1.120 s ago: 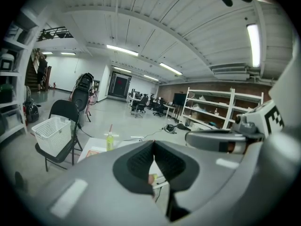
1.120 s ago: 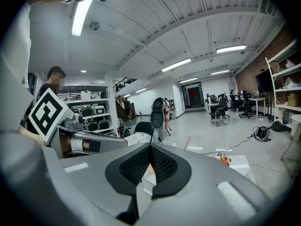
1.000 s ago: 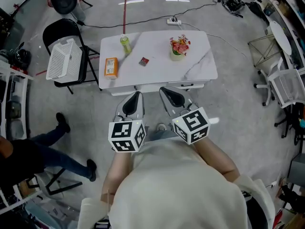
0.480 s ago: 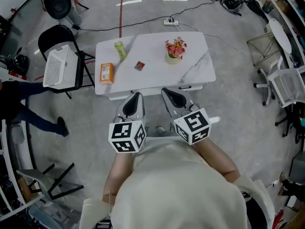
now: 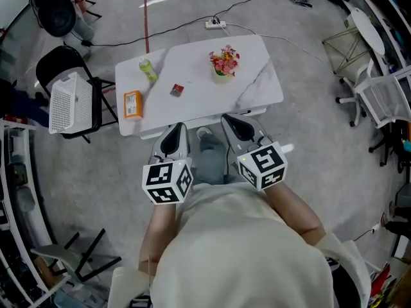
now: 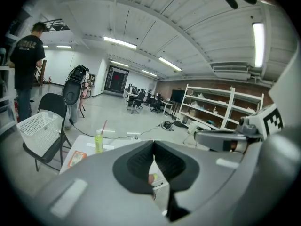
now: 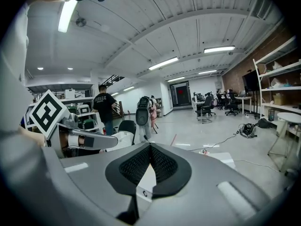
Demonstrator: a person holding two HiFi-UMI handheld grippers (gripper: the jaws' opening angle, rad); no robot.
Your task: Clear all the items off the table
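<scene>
Table (image 5: 257, 76) now nearer left hand-held gripper (image 5: 174, 128) and right hand-held gripper (image 5: 228, 117), jaws closed

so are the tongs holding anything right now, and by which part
Nothing is held. The left tongs and right tongs are both shut with nothing between them; the bottle, orange box, packet and flower pot sit on the table.

I see a white, grey-veined table (image 5: 257, 76) carrying four things, all apart from one another: a green bottle (image 5: 147, 69) standing upright near its far left corner, an orange box (image 5: 132, 104) lying flat by the left edge, a small red packet (image 5: 176, 90) and a pot of flowers (image 5: 223, 65).
</scene>
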